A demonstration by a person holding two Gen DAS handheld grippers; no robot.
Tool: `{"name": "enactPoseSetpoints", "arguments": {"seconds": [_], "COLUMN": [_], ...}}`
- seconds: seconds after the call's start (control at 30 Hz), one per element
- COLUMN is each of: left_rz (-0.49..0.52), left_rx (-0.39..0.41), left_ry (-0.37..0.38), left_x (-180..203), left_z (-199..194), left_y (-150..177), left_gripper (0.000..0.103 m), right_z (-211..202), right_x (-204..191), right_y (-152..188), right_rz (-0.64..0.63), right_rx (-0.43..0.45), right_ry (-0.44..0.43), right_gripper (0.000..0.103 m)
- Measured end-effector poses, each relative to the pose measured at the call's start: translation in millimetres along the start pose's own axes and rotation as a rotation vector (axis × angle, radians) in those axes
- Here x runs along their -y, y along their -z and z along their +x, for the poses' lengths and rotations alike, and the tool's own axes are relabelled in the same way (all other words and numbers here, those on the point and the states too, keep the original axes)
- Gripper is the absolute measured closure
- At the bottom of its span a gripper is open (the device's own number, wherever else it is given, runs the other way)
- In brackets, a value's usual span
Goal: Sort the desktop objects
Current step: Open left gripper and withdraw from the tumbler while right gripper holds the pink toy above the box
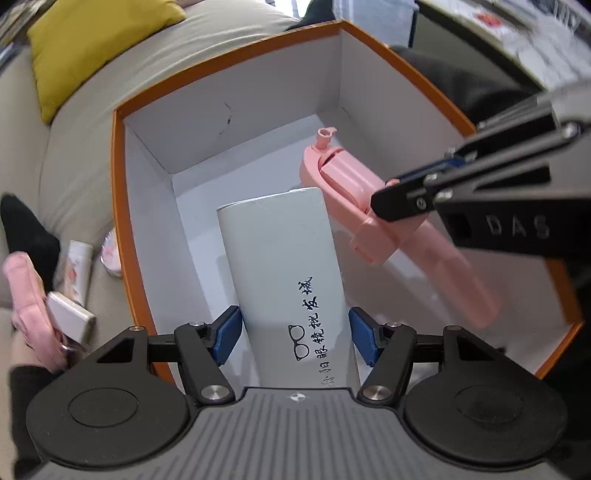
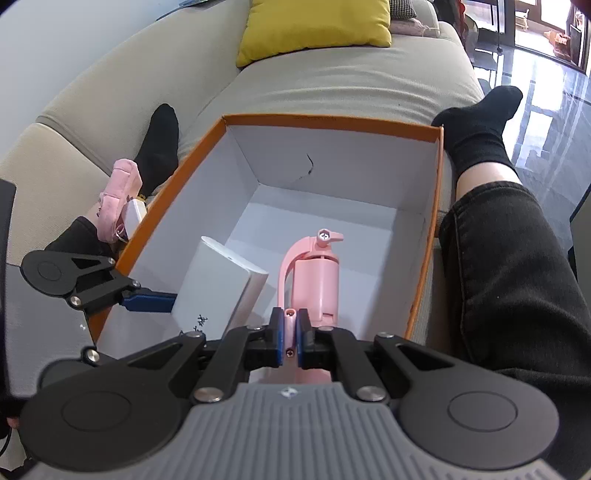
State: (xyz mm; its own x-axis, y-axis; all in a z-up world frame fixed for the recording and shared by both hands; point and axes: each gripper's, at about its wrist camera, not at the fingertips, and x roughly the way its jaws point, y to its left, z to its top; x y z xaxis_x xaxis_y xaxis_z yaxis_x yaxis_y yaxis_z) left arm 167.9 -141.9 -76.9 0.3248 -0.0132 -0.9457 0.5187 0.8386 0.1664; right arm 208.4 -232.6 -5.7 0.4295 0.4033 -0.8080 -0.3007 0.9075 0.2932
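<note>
Surroundings noted around your work area.
You have a beige sofa (image 2: 325, 85) beneath everything, a yellow cushion (image 2: 314, 27) at its back, your black-socked feet (image 2: 480, 125) resting on the seat, dark trousers (image 2: 517, 277) alongside, and glossy floor (image 2: 546, 92) beyond the sofa's end.

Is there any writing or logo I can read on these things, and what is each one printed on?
"DAS": raised letters on the black body of the right gripper, seen from the left wrist camera.
Chinese characters beside a small glasses drawing: on the pale glasses case; partly cut off, not surely readable.
A small white emblem on each gripper's grey housing: a sign, no letters.
Printing on the white tube outside the box: too blurred to read.
</note>
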Motion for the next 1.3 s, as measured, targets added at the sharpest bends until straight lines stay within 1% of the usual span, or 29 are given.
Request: {"name": "enactPoseSetpoints", "arguments": {"seconds": [0.07, 0.1, 0.13, 0.17, 0.2, 0.5, 0.7, 0.9, 0.97, 1.1, 1.2, 1.3], "left_rz": [0.04, 0.052, 0.052, 0.047, 0.048, 0.0, -0.013, 0.003, -0.004, -0.048, -0.06, -0.071], "left_rx": [-0.01, -0.016, -0.029, -0.036, -0.044, -0.091, -0.099, -0.107, -0.103, -0.072, -0.026, 0.048], "left_ry": [-0.017, -0.005, 0.014, 0.026, 0.029, 0.043, 0.05, 0.063, 0.071, 0.115, 0.157, 0.211], "left_x": [5, 8, 12, 12, 14, 7, 5, 3, 1, -9, -17, -28], "left_z": [1, 2, 6, 8, 12, 26, 30, 29, 26, 12, -7, -32], "left_y": [3, 5, -1, -1, -6, -5, -3, 3, 4, 7, 12, 22], "left_gripper": [0.029, 0.029, 0.029, 0.029, 0.029, 0.029, 0.028, 0.028, 0.028, 0.028, 0.028, 0.028], "right_z": [0, 1, 1, 2, 2, 5, 8, 10, 10, 11, 12, 13], "right_x": [1, 2, 2, 2, 2, 1, 0, -3, -3, -5, -5, -5], "right_y": [1, 1, 2, 2, 3, 4, 5, 6, 6, 5, 4, 3], "right_rz": [0.005, 0.007, 0.007, 0.006, 0.004, -0.011, -0.007, -0.012, -0.013, -0.022, -0.021, -0.014], "right_rx": [-0.005, -0.007, -0.01, -0.012, -0.013, -0.02, -0.039, -0.045, -0.049, -0.05, -0.054, -0.058], "right_ry": [-0.006, -0.009, -0.009, -0.004, -0.002, -0.002, -0.019, -0.013, -0.01, 0.001, 0.004, 0.015], "right_gripper": [0.097, 0.097, 0.097, 0.097, 0.097, 0.097, 0.097, 0.097, 0.097, 0.097, 0.097, 0.097]}}
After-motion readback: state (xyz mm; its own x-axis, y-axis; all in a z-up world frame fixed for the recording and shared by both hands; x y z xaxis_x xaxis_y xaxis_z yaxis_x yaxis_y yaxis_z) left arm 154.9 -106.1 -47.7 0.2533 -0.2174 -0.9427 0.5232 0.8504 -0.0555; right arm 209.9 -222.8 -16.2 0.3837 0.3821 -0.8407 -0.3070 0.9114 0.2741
